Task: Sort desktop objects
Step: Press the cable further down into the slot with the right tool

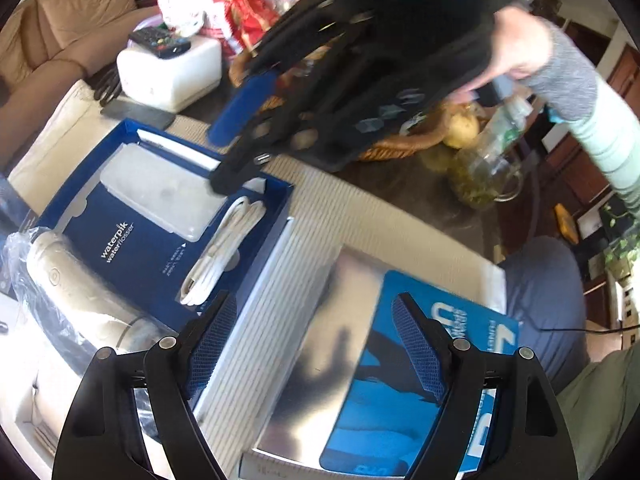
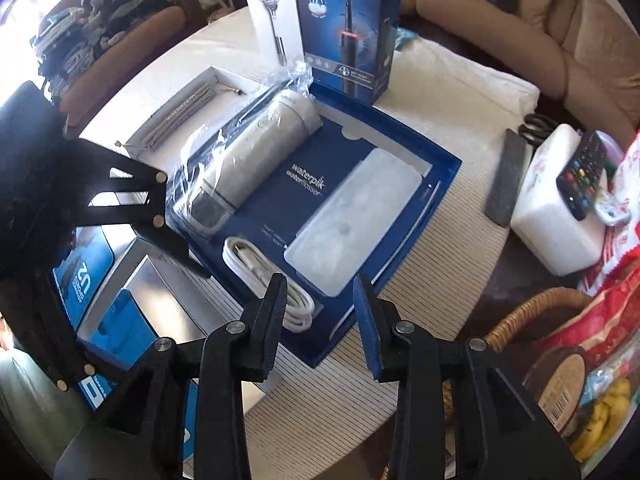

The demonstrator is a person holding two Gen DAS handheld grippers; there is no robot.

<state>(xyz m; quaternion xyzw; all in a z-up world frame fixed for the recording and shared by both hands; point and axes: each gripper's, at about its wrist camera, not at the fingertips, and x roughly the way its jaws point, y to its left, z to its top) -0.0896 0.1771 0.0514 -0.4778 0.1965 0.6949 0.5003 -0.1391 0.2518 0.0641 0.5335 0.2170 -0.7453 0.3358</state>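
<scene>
An open blue Waterpik box lies on the ribbed mat. In it are a white flosser in clear wrap, a frosted case and a coiled white cable. My right gripper hangs above the cable and the case. Its jaws stand apart with nothing between them. Beside the Waterpik box lies a silver and blue box. My left gripper hovers wide open over it, its pads off the box.
An Oral-B box and a Gillette box stand behind. A white tray with a grey pouch lies at the left. A white container with a remote, a wicker basket and a glass mug crowd the right.
</scene>
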